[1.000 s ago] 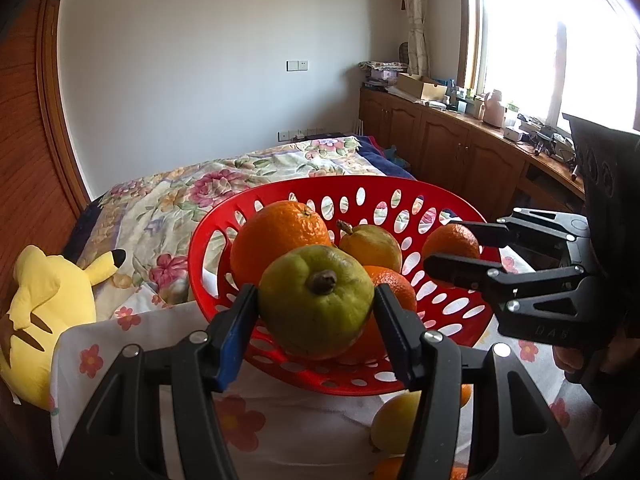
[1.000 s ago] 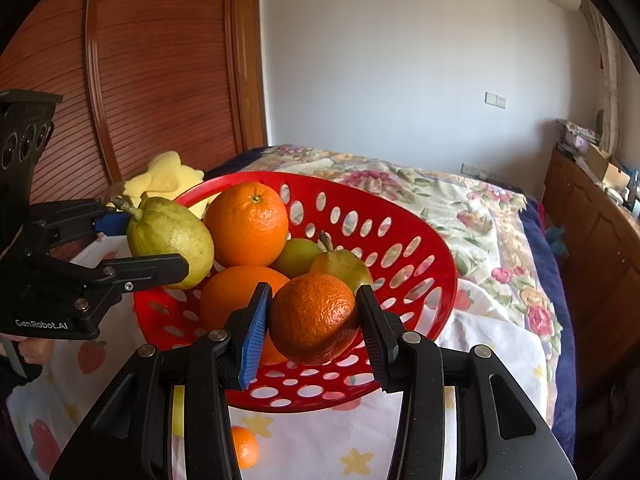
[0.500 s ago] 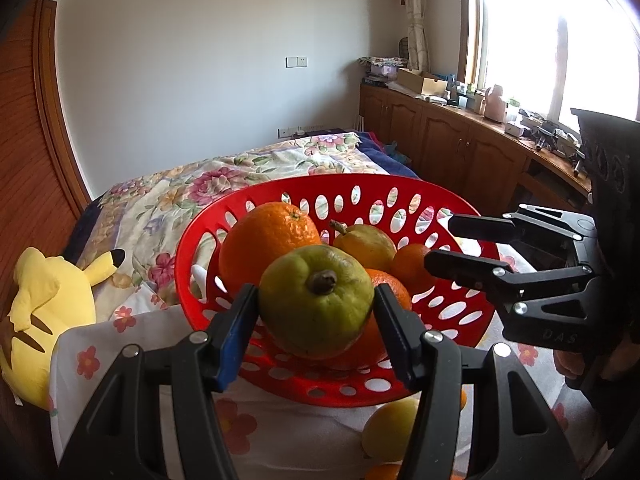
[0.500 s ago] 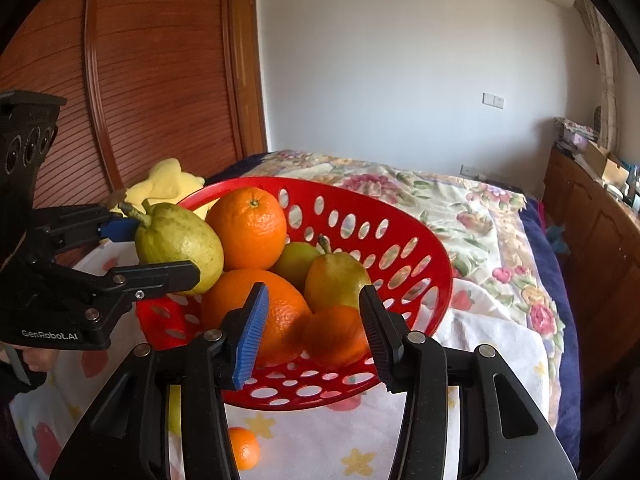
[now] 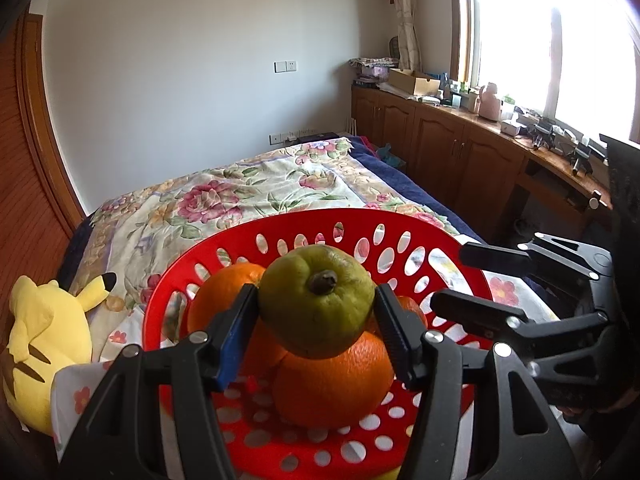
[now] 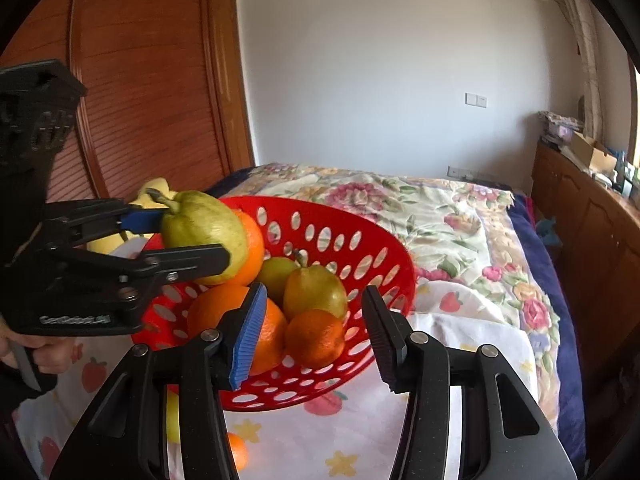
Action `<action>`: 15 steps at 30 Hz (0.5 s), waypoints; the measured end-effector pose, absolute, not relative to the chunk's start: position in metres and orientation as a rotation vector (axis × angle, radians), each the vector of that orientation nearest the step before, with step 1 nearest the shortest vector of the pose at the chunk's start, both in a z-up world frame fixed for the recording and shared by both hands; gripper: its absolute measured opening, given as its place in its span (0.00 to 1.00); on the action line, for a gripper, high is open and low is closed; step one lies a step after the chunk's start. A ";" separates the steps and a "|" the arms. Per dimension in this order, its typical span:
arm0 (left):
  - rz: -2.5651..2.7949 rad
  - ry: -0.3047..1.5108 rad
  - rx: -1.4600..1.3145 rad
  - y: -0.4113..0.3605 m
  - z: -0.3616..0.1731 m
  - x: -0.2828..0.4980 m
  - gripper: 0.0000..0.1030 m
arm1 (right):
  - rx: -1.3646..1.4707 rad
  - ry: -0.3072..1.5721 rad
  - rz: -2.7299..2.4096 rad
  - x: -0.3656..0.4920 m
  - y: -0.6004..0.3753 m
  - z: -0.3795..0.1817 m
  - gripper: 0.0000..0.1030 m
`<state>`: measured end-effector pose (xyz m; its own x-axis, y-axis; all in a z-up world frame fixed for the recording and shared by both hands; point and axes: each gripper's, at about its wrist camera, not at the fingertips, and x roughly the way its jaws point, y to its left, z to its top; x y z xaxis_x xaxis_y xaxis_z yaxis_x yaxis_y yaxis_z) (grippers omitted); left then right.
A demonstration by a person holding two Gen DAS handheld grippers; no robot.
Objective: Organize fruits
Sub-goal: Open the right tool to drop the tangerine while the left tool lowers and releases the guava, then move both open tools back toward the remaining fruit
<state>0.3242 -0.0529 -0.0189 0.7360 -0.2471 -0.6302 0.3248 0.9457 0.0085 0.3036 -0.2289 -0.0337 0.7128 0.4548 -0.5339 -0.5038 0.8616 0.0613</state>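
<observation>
A: Item one, left gripper?
B: Clamped on a green pear, stem end facing the camera. The pear hangs above the red basket, over the oranges. In the right wrist view the same pear sits between the pads, stem pointing left, in front of a big orange.

A: Item two, right gripper?
B: Jaws parting, nothing pressed between them. A small orange lies in the gap but rests in the basket, clear of both pads.

A: Basket contents?
B: A second pear, upright with stem up; a greenish fruit behind it; a large orange at the front, partly behind the blue pad; the small orange just beside it.

A: Outside the basket?
B: One little orange and a yellow fruit on the printed cloth below the basket, both partly hidden by the gripper frame.

A: Surroundings?
B: Floral bedspread, yellow plush toy at left, wooden cabinets under the window.
</observation>
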 end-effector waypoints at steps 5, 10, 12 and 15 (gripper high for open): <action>-0.332 0.689 0.117 -0.058 -0.025 0.326 0.61 | -0.084 0.573 0.529 0.307 -0.233 -0.036 0.50; -0.318 0.668 0.118 -0.055 -0.021 0.314 0.62 | -0.093 0.576 0.524 0.307 -0.231 -0.037 0.51; -0.316 0.665 0.109 -0.051 -0.019 0.308 0.62 | -0.098 0.577 0.521 0.306 -0.230 -0.036 0.51; -0.310 0.659 0.094 -0.042 -0.018 0.296 0.62 | -0.111 0.578 0.515 0.302 -0.229 -0.034 0.51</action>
<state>0.2957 -0.0421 -0.0178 0.7462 -0.2534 -0.6156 0.3128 0.9497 -0.0118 0.3023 -0.2291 -0.0338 0.7153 0.4339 -0.5478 -0.4950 0.8679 0.0411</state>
